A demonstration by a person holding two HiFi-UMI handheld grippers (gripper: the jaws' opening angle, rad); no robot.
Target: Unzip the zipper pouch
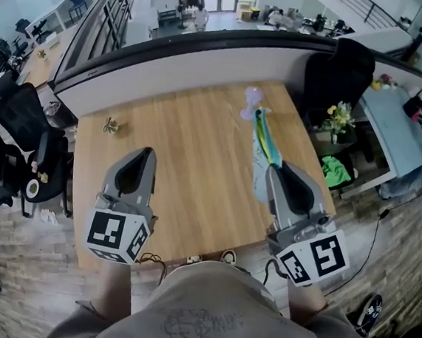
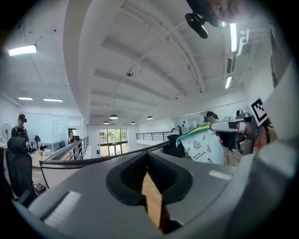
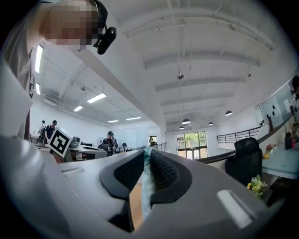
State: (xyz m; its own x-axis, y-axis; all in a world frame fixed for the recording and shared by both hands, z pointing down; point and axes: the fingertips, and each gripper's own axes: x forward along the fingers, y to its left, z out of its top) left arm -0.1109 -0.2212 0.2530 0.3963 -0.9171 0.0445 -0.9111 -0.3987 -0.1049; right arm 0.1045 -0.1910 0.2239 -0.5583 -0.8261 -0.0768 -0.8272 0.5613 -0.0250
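While my right gripper (image 1: 276,171) pinches the near end of the pale blue-green cloth zipper pouch with the yellow and green edge (image 1: 260,148), I think the job has hardly begun. The pouch sits in the right half of the head view, turned up on its edge over the light brown wooden table (image 1: 197,156). I cannot tell if it touches the wood. My right gripper view shows the thin cloth squeezed between the two jaws. My left gripper (image 1: 146,153) is in the lower left of the head view, well apart from the pouch. Its jaws are pressed together with nothing in them. The zipper looks closed, but it is too small for me to be sure. A soft purple bit (image 1: 251,101) sticks out at the far end of the pouch. It may be the pull, and I would have to grab that and slide it along. I count one pouch, two grippers, two marker cubes, one table, and one tiny green-brown thing (image 1: 111,125) on the wood at the upper left.
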